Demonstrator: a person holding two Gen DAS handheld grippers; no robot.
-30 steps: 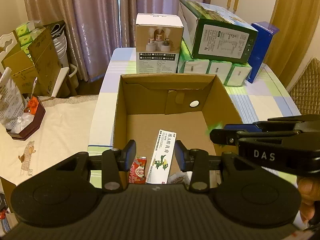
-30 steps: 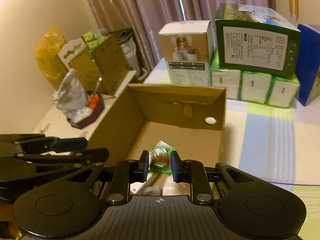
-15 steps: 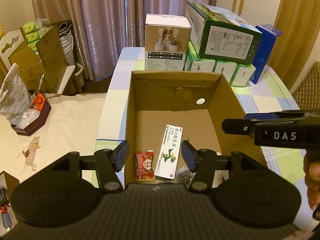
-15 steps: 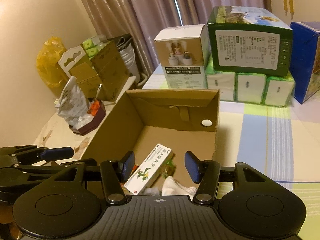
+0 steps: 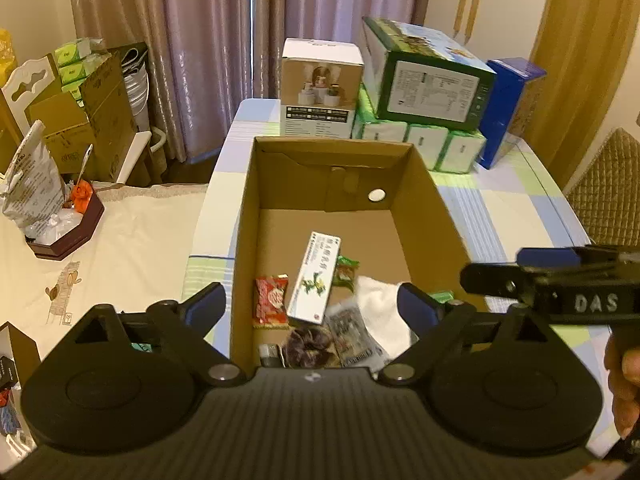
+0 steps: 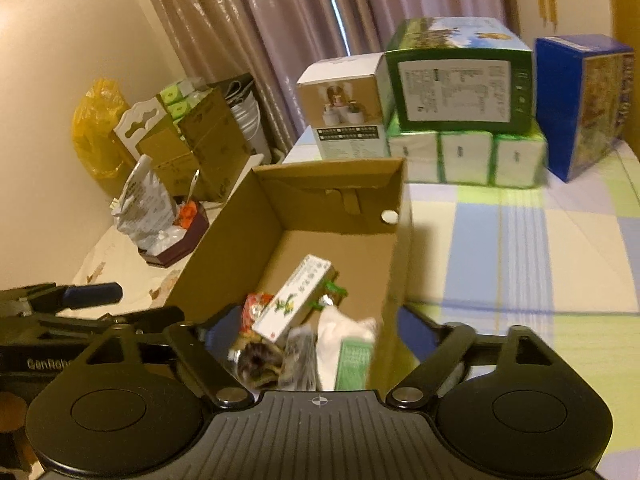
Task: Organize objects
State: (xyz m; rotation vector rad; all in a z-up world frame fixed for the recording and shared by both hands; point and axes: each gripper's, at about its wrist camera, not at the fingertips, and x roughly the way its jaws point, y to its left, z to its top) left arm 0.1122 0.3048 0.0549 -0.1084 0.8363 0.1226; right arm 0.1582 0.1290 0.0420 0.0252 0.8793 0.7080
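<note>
Container: open corrugated cardboard box (image 5: 424, 216), rectangular with straight walls, a round hole in its far wall; it stands on a table under a checked cloth (image 5: 516, 208).
Contents: gathered in the near half of the box floor; the far half is bare cardboard.
Long carton: white ointment box (image 5: 315, 278) with green print, flat, lying lengthwise in the middle.
Left of carton: red glossy snack packet (image 5: 271, 300), just beside it.
Right of carton: green candy wrapper (image 5: 346, 272), touching its edge; a crumpled white soft sheet (image 5: 380, 308) lies nearer.
Nearest edge: dark crinkled wrapper (image 5: 306, 346) and a grey printed sachet (image 5: 354, 338), overlapping.
Left gripper (image 5: 312, 304): black, ribbed body; jaws spread wide, holding nothing, poised above the near box rim.
Right gripper (image 6: 316, 326): jaws equally wide, empty, straddling the box's right wall; motion blur softens this view.
Margins: open cloth to the right of the box; stacked printed cartons (image 5: 428, 80) and green-white tissue packs (image 5: 420, 144) crowd the far table edge.
Person: a hand (image 5: 624, 380) shows at the right border.
</note>
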